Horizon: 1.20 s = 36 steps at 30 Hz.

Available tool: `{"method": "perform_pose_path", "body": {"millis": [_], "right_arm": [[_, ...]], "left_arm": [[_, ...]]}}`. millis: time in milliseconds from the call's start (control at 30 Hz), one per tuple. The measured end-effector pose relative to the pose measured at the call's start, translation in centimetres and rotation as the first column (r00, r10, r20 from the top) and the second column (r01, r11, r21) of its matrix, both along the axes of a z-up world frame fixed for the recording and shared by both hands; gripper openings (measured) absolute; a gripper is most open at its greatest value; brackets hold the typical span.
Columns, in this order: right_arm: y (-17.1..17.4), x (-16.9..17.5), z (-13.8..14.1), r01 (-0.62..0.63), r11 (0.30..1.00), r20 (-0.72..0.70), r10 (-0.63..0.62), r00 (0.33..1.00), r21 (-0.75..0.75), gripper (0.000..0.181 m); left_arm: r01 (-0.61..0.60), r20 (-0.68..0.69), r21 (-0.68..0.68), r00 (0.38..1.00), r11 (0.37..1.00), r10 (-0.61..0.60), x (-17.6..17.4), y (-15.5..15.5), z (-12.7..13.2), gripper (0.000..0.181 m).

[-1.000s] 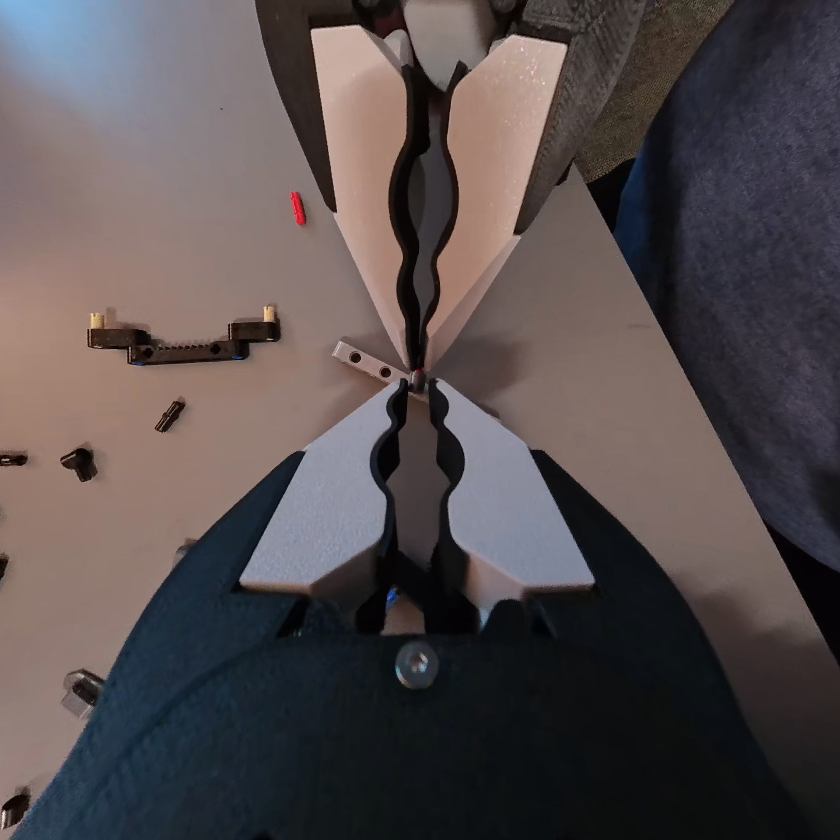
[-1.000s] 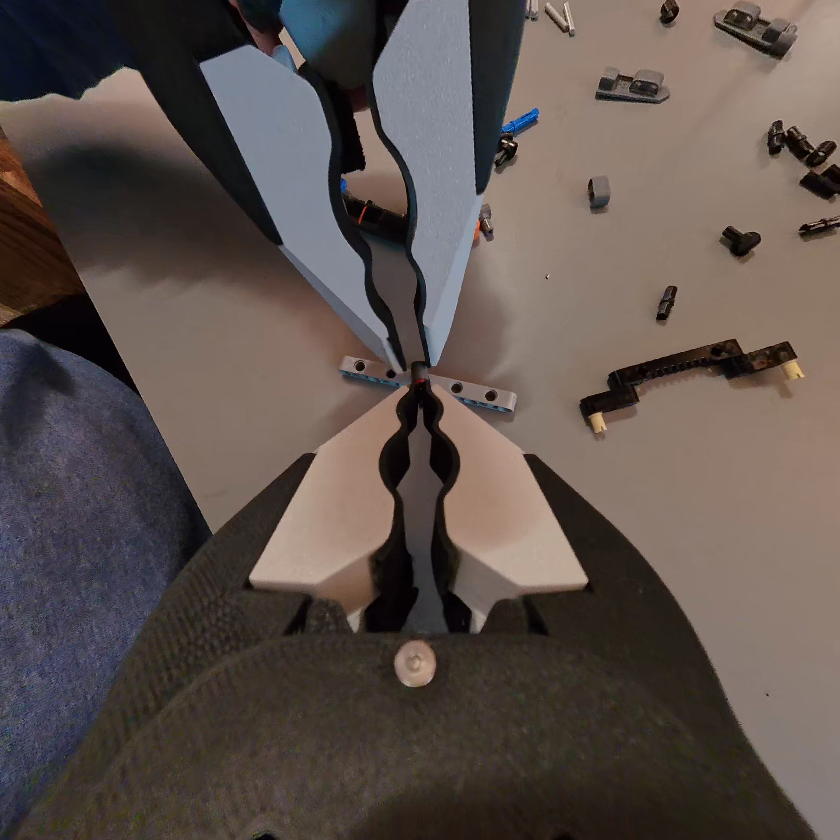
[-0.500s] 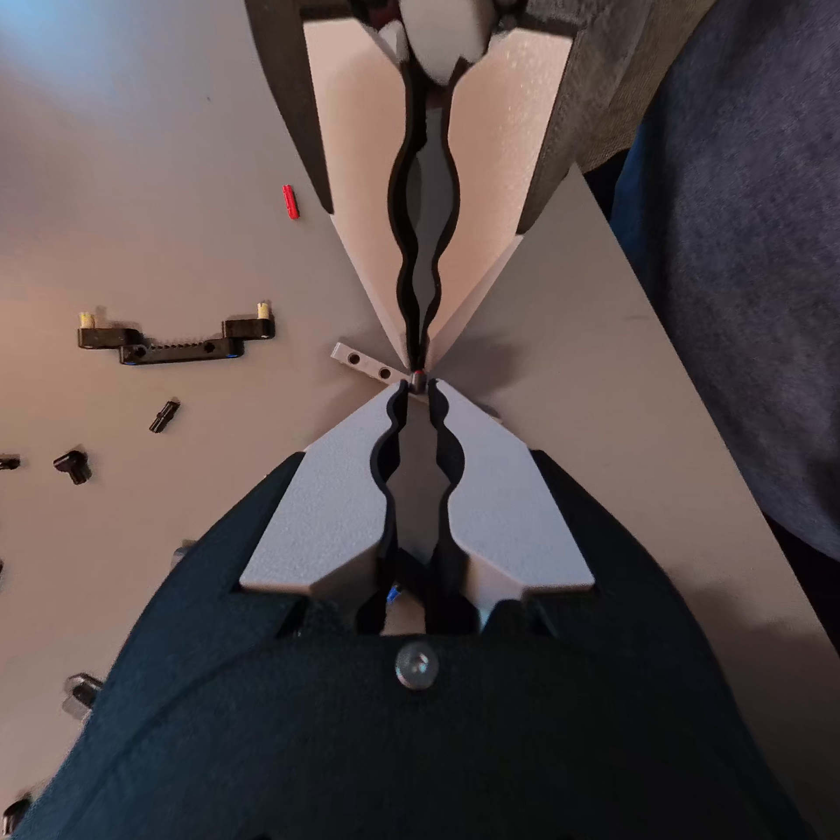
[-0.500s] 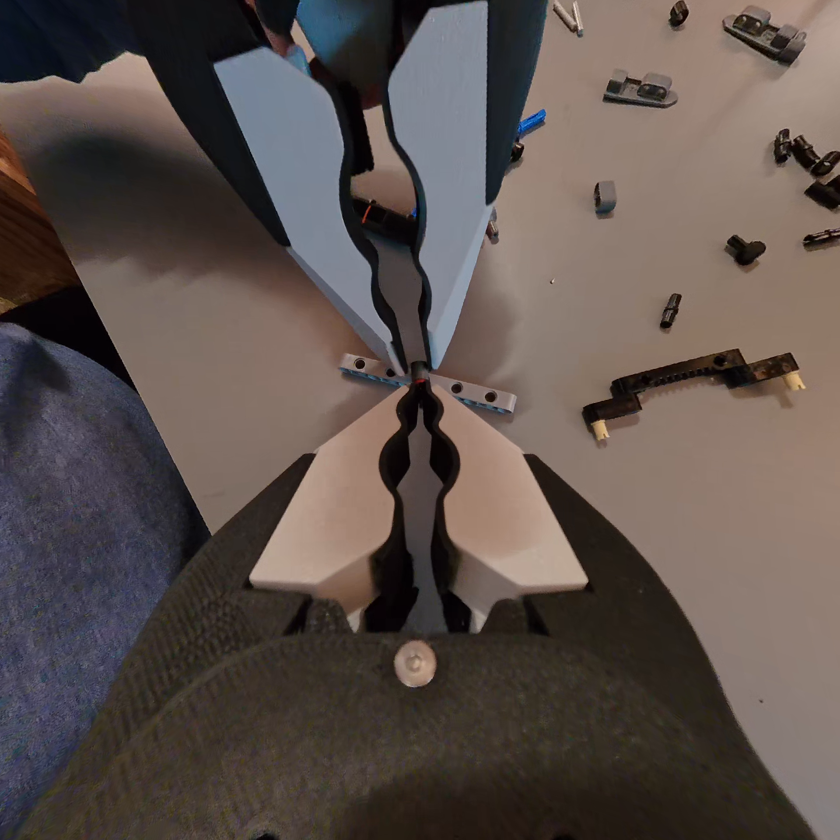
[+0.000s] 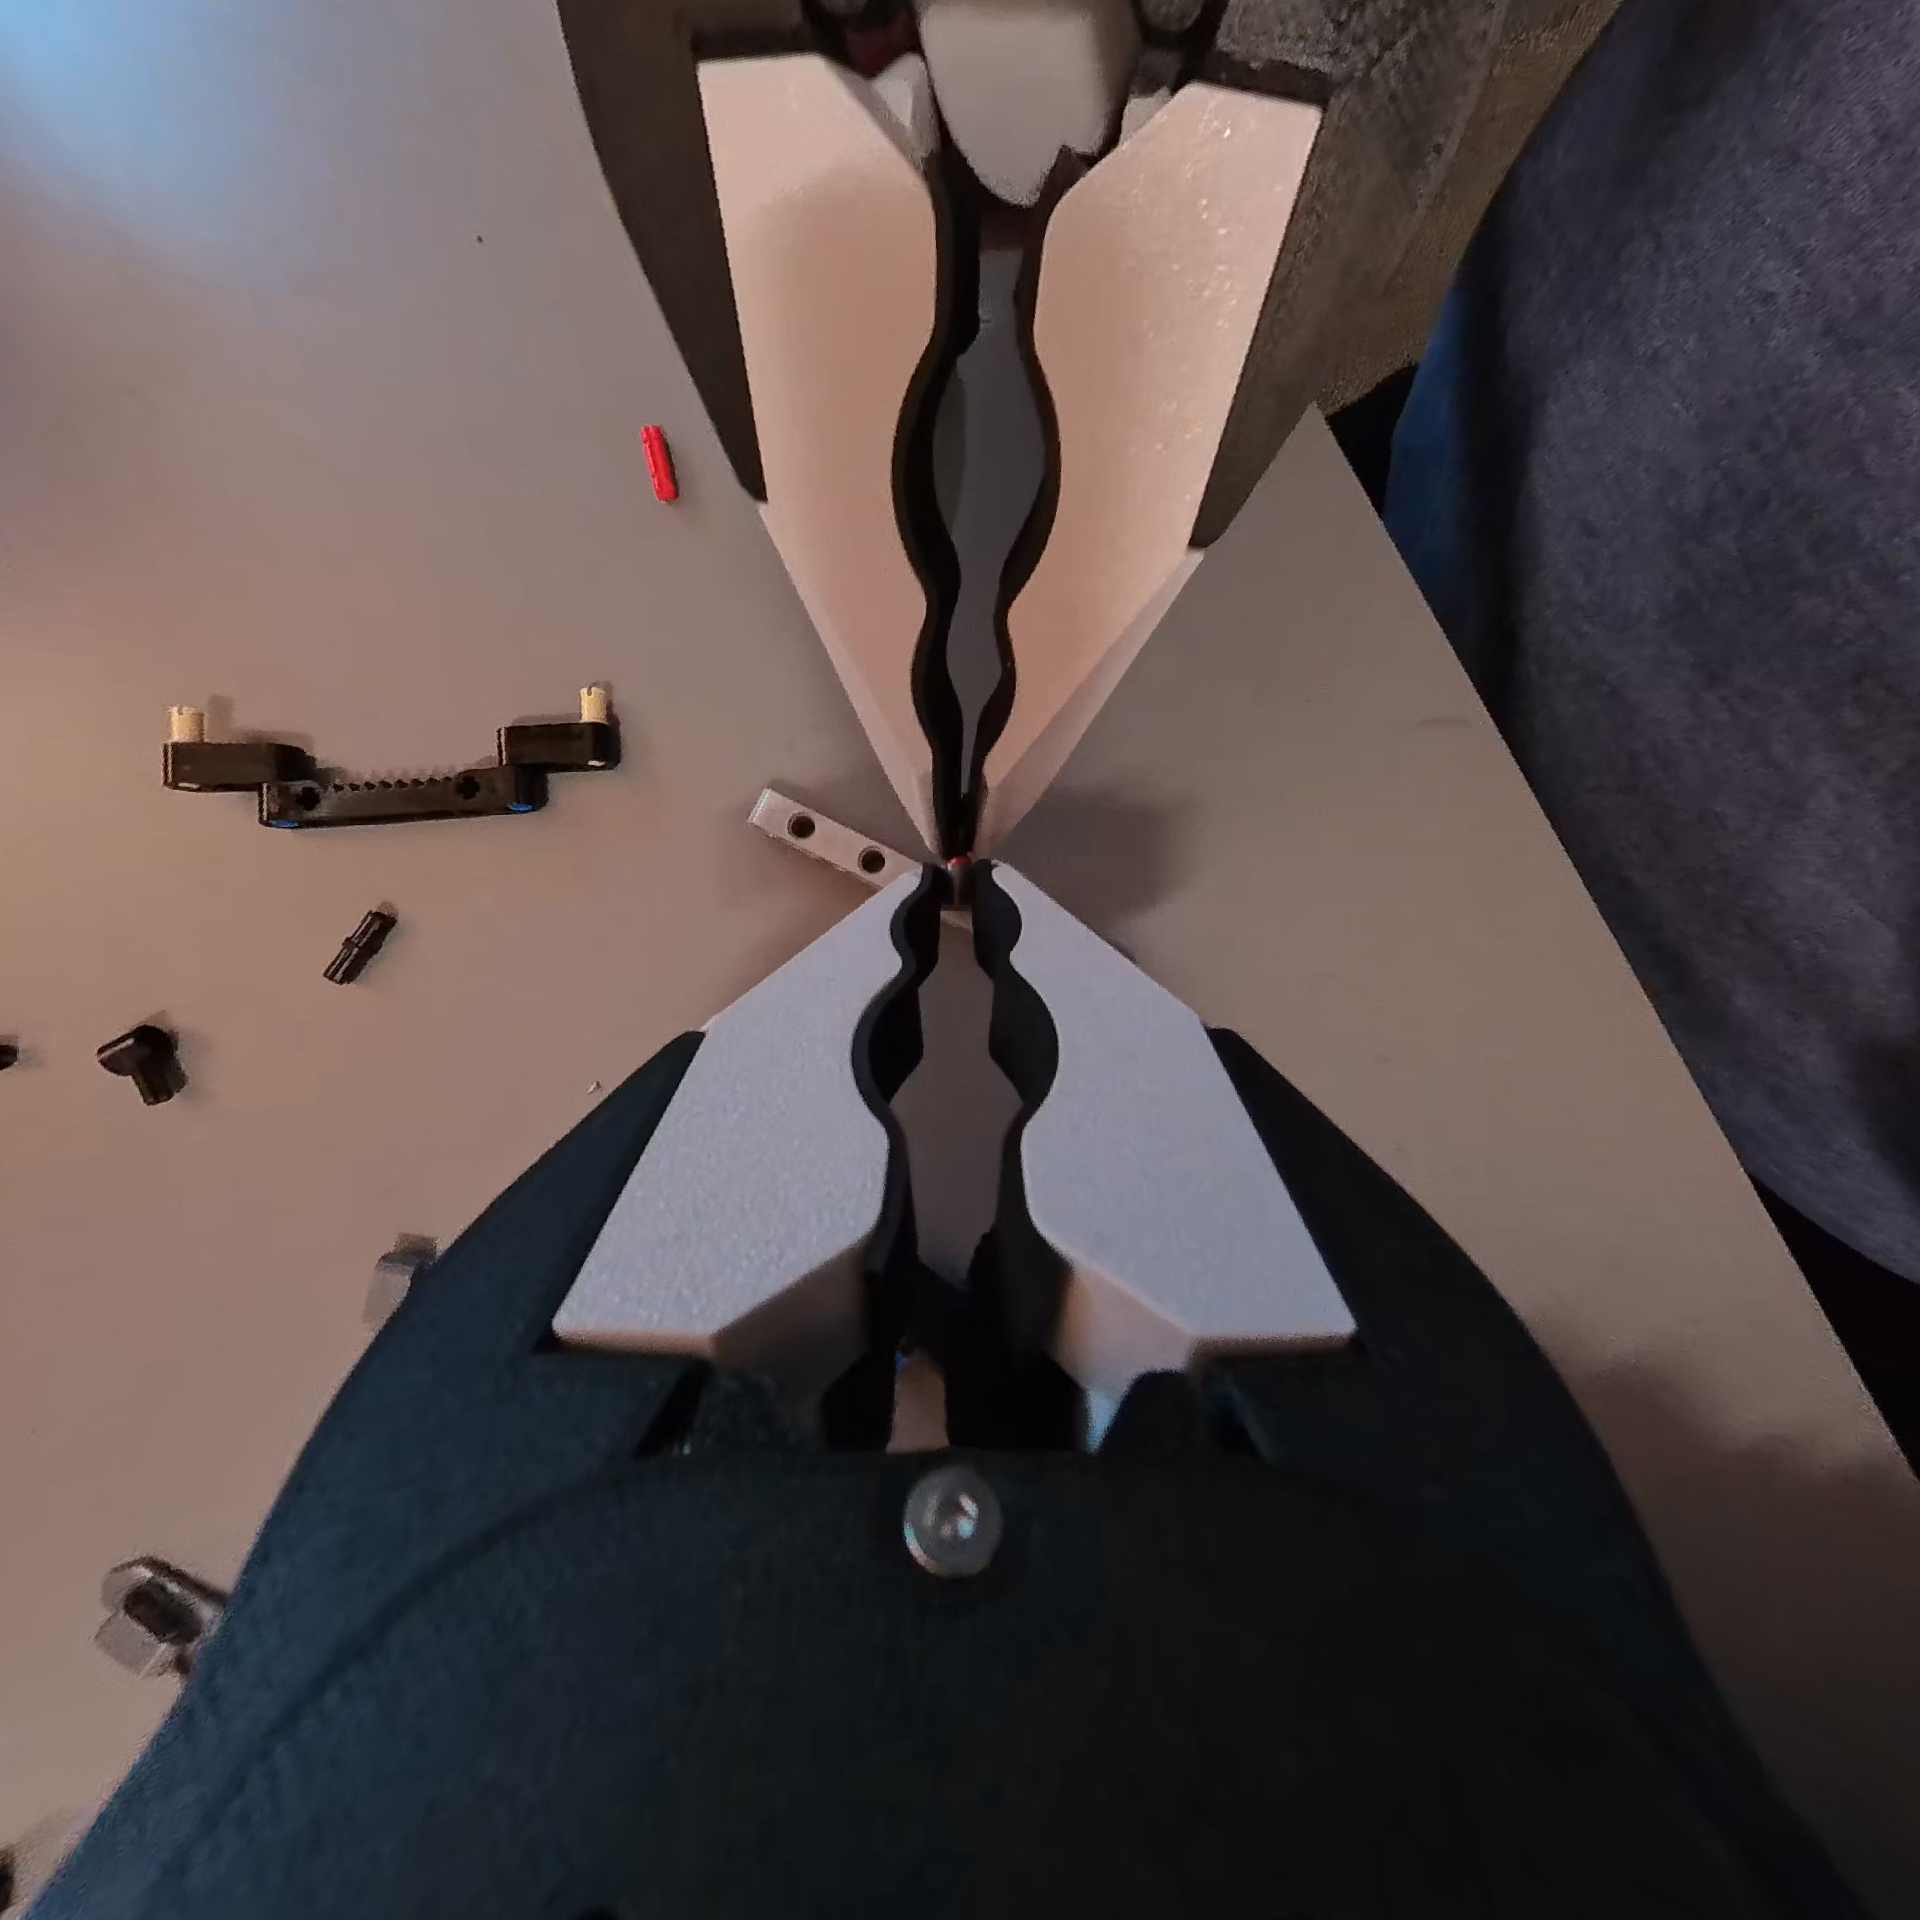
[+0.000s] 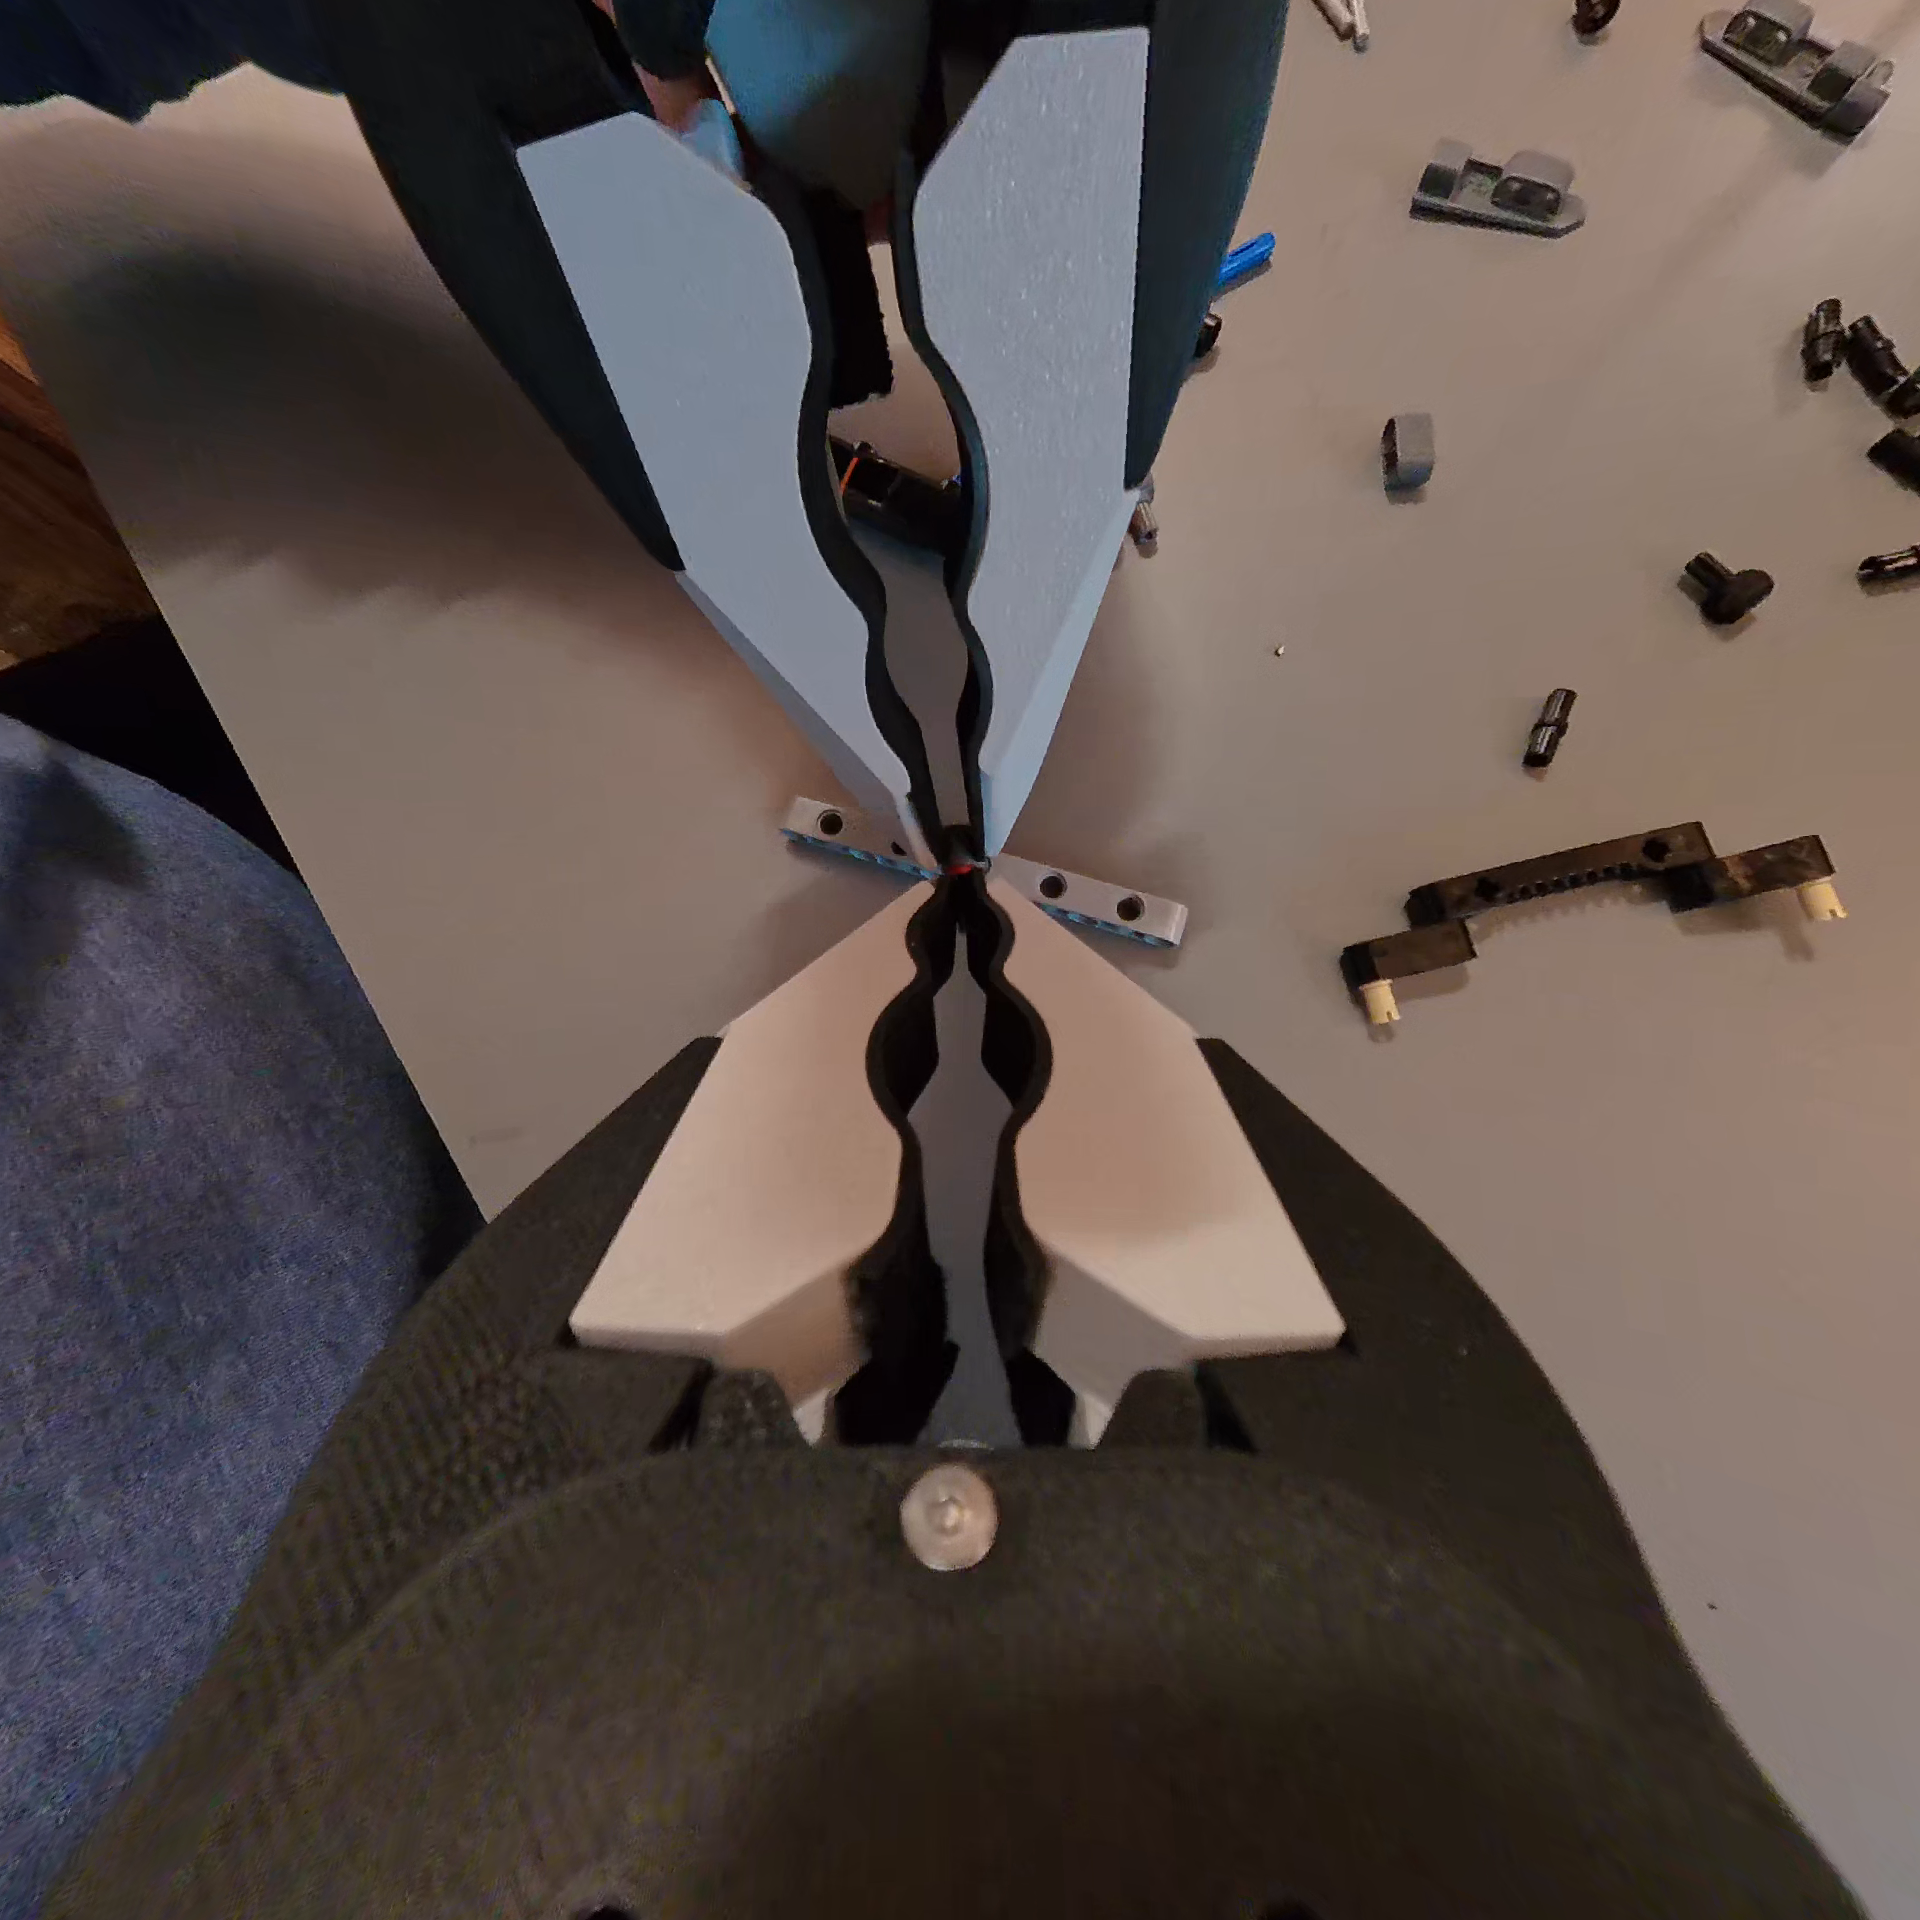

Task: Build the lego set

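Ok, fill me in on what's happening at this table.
A person is building a Lego set with two handheld grippers. The left gripper and right gripper meet tip to tip over a grey holed beam, pinching a tiny dark piece with a red band. The black rack assembly and loose pins lie untouched.

A grey holed beam (image 6: 1091, 902) is lain flat on the tabletop (image 6: 1351, 1247); a black toothed assembly (image 6: 1579, 904) lies nearby.
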State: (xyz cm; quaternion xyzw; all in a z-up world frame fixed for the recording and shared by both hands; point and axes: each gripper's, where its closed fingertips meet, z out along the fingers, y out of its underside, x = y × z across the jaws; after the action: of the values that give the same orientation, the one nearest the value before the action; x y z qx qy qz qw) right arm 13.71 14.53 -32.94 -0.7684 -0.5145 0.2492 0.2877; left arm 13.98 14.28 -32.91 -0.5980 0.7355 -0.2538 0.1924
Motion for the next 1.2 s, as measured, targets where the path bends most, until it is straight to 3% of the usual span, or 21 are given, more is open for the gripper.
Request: {"method": "perform_pose_path", "body": {"millis": [700, 1200], "right_arm": [[0.7, 0.2, -0.1, -0.009, 0.96, -0.062, -0.008, 0.998, -0.279, 0.0], [1.2, -0.2, 0.0, -0.033, 0.957, -0.031, 0.025, 0.999, -0.287, 0.0]], "left_arm": [[-0.018, -0.002, -0.286, 1.0, 0.958, 0.018, 0.3, 0.9, 0.0, 0.004], [-0.045, 0.022, -0.338, 0.998, 0.94, 0.056, -0.1, 1.4, 0.1, 0.004]]}}
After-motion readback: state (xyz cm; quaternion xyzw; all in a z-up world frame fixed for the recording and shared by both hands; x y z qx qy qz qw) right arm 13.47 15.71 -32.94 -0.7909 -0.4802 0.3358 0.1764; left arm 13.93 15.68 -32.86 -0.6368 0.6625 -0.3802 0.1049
